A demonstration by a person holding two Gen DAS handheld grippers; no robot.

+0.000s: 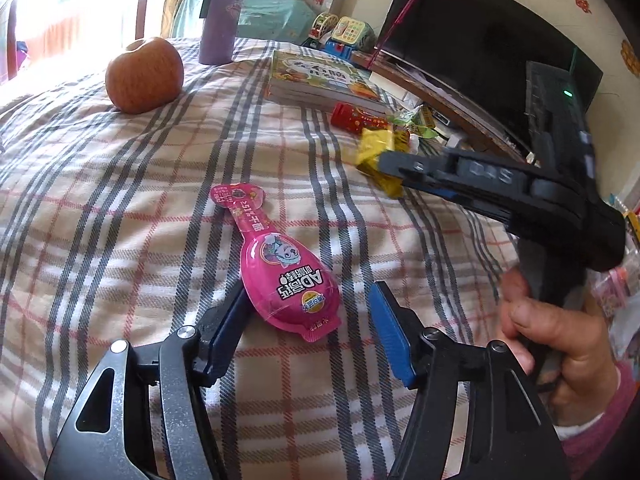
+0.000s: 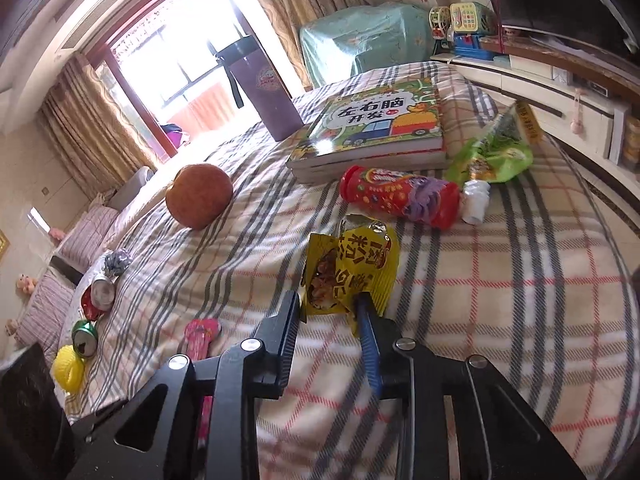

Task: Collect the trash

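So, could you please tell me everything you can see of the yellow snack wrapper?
The yellow snack wrapper is a crinkled, glossy foil-type packet with large dark printed characters and a food picture. Its top is torn open, showing the silvery inside. It lies crumpled on the plaid cloth, just in front of the red snack tube and apart from it. The right gripper has its lower edge between its fingers, the blue pad pressing into the foil.

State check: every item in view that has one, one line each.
Yellow snack bag: torn open, pinched by the right tool.
Pink egg packet: sealed, flat between the open left tool pads.
Red tube: capped, on its side.
Purple bottle: upright, lid on.
Green can: opened, lying down.
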